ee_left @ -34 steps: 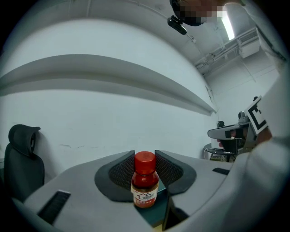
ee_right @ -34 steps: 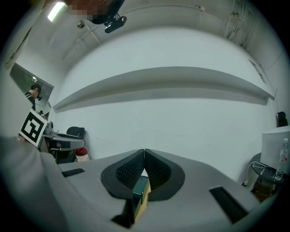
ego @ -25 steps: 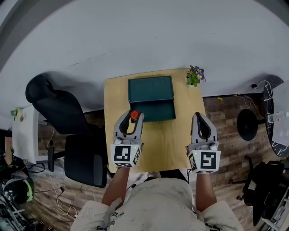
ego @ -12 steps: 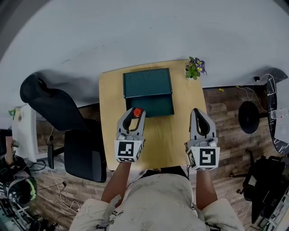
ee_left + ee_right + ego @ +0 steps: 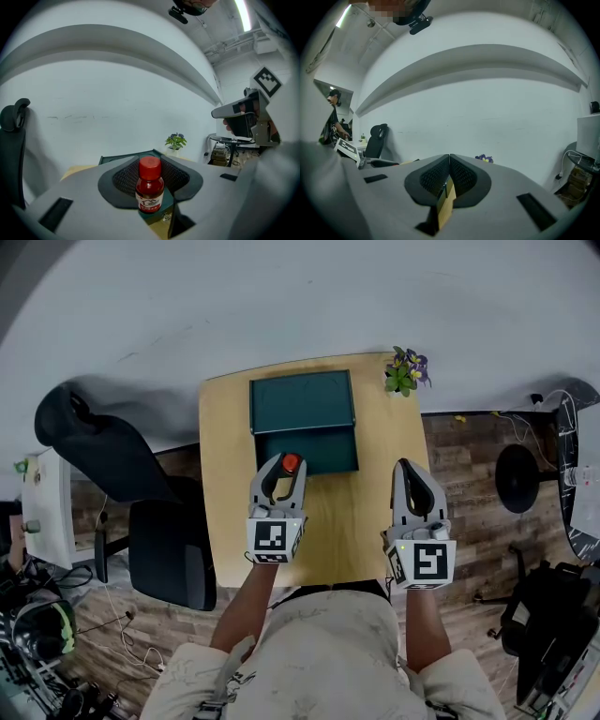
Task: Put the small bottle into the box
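Observation:
A small bottle (image 5: 291, 463) with a red cap, red contents and a white label (image 5: 150, 185) stands upright between the jaws of my left gripper (image 5: 284, 470), which is shut on it. In the head view the bottle hangs over the front left edge of the open dark green box (image 5: 309, 451), whose lid (image 5: 300, 399) is folded back. In the left gripper view the box (image 5: 123, 159) shows just behind the bottle. My right gripper (image 5: 418, 474) is shut and holds nothing; it hovers over the table's right side. Its jaws (image 5: 449, 171) meet in the right gripper view.
The box sits on a light wooden table (image 5: 337, 531). A small potted plant (image 5: 405, 371) stands at the table's far right corner. A black office chair (image 5: 141, 512) is left of the table. A white wall lies beyond, and clutter stands on the wood floor at both sides.
My left gripper has carried the bottle forward and a little right, from the table in front of the box to its front edge. The right gripper has stayed roughly where it was.

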